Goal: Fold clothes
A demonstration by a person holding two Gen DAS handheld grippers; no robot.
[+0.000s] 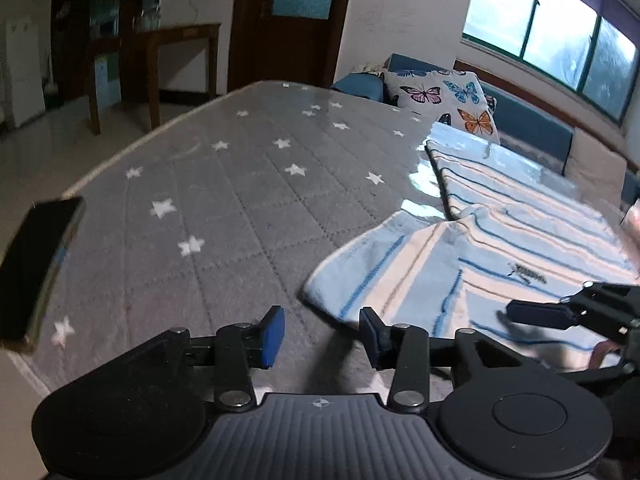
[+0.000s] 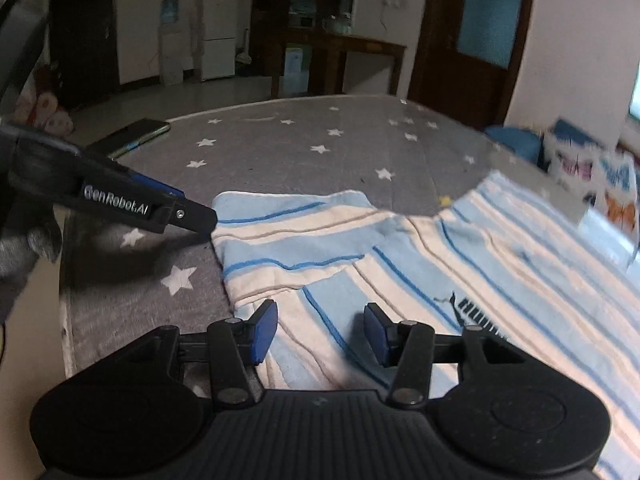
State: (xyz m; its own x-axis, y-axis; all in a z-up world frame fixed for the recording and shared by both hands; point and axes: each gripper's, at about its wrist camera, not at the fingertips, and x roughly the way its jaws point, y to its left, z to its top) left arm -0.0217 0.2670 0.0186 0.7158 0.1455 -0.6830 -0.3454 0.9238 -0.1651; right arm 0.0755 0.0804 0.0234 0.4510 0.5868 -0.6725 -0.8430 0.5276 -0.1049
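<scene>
The striped garment (image 2: 460,256), in pale blue and cream with thin blue and tan lines, lay flat on the grey star-patterned mattress (image 1: 224,184), occupying the side toward the butterfly cushion (image 1: 448,100) and the window (image 1: 560,32). Its long axis ran from the near edge of the mattress diagonally away toward the cushion, with the stripes across the body following that same direction. A sleeve (image 2: 292,232) lay folded over, extending sideways from the body toward the mattress centre, its cuff end pointing at the left gripper (image 2: 208,222); the stripes on this part ran roughly crosswise to those on the body. A small dark embroidered mark (image 2: 476,308) sat on the body near the right gripper (image 2: 320,332). In the right wrist view, the right gripper stood above the near portion of the garment with its blue pads spread and no fabric pinched between them. In the left wrist view, the left gripper (image 1: 322,334) stood over bare mattress just beside the sleeve end, jaws spread, with nothing between the pads; the right-hand pad was close to the sleeve edge, and contact could not be determined. A dark phone (image 2: 132,136) lay at the mattress edge, well apart from the garment.
</scene>
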